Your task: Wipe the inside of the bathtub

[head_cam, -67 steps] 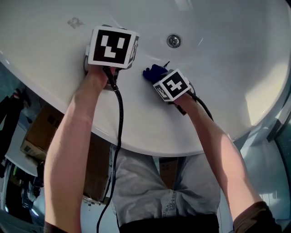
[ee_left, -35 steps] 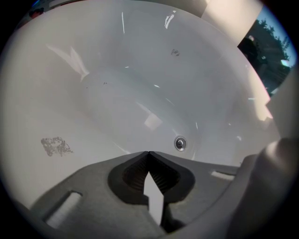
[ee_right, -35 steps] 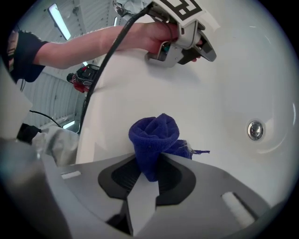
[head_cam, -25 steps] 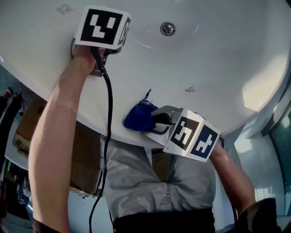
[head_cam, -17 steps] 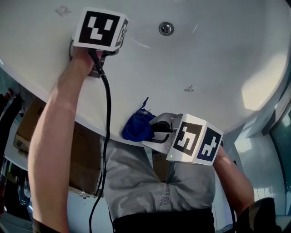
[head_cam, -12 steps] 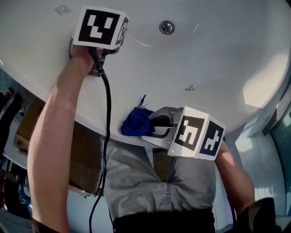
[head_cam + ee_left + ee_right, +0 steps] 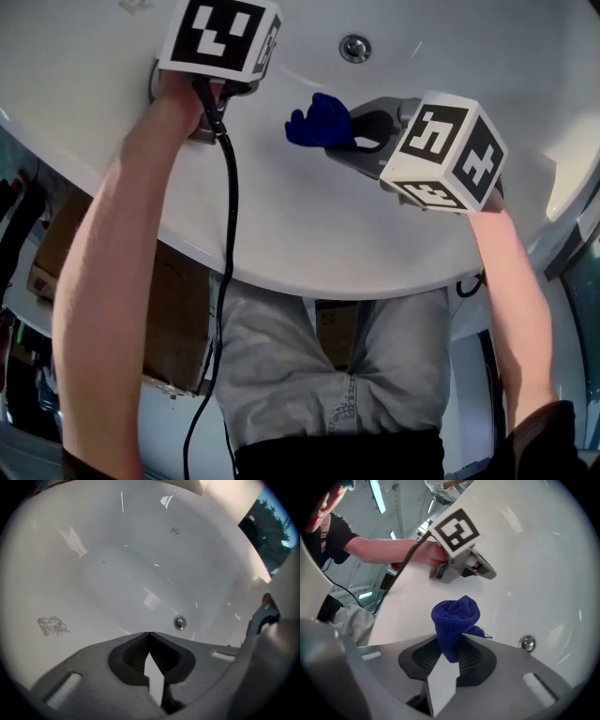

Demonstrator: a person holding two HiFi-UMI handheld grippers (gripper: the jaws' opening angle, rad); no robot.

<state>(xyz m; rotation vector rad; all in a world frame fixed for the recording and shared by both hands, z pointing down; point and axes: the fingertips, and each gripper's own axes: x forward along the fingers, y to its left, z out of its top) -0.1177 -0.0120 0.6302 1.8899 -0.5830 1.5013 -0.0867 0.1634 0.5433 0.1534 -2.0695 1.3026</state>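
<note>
Right gripper view is showing the right tool [image 7: 450, 641] clenching a bunched blue cloth [image 7: 454, 618], which is sticking up from between its jaws. In the head view the cloth is sitting just left of the drain [image 7: 354, 48] and slightly below it, over the white inner wall of the bathtub [image 7: 281, 225]; whether it is touching the wall cannot be told. The left tool [image 7: 149, 634] is pointing into the tub with its jaws pressed together on nothing, farther left of the drain than the cloth.
</note>
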